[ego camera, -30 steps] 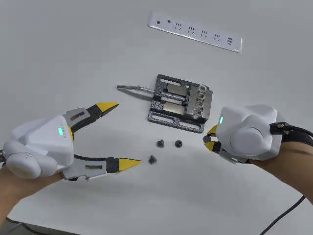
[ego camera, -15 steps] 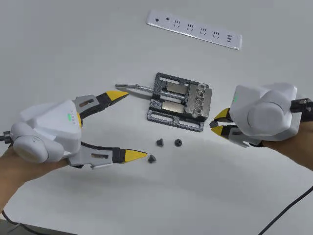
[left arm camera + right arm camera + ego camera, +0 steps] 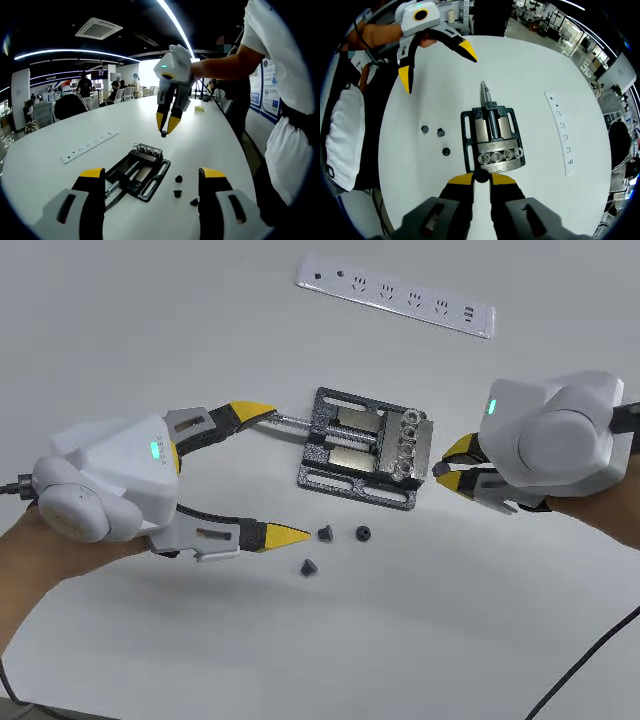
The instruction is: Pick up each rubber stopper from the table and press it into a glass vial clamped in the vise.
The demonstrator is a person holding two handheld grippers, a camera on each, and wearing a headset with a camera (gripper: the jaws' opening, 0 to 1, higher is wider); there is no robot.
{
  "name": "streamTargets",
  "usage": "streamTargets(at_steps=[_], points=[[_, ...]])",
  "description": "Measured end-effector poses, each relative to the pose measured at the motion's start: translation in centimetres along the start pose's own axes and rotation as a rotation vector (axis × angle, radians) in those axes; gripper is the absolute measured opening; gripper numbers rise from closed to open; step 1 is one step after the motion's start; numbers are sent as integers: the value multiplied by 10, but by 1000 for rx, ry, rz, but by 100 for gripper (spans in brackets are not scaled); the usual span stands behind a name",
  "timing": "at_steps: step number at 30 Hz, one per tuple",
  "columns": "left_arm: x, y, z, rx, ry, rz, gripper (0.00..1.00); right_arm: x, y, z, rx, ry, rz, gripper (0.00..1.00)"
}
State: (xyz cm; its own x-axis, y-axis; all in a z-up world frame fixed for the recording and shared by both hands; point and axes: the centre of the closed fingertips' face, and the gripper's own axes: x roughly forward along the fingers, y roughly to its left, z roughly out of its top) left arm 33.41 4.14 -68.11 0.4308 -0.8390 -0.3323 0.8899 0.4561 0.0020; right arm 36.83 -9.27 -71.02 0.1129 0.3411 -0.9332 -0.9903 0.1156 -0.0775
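My right hand-held gripper was pressed together on a small dark rubber stopper, pinching it only at the very tips. It hung above the white counter, just to the right of the black metal vise. The row of clear glass vials stood clamped at the right end of this vise, mouths up, and as far as I could see none had a stopper yet. My left hand-held gripper was spread wide to the left of the vise and held nothing. Three more dark rubber stoppers lay on the counter on the near side of the vise, apart from each other.

To do this step well, I judged that I had to bring the stopper exactly over one vial mouth and keep it level. I could not tell which end of it pointed down, so this needed a check first. The push probably had to go straight down and slowly, because a sideways push could tilt the glass in the clamp or chip it. The pinch was shallow, so the stopper could slip out under a hard push. I thought it was safer to seat it lightly first and then press on its top.
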Motion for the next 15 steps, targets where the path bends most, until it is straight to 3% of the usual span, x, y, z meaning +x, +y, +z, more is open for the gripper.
streamTargets(at_steps=[15], points=[[16,14,-2,21,2,-31,74,7,-21,7,9,-7,4,11]])
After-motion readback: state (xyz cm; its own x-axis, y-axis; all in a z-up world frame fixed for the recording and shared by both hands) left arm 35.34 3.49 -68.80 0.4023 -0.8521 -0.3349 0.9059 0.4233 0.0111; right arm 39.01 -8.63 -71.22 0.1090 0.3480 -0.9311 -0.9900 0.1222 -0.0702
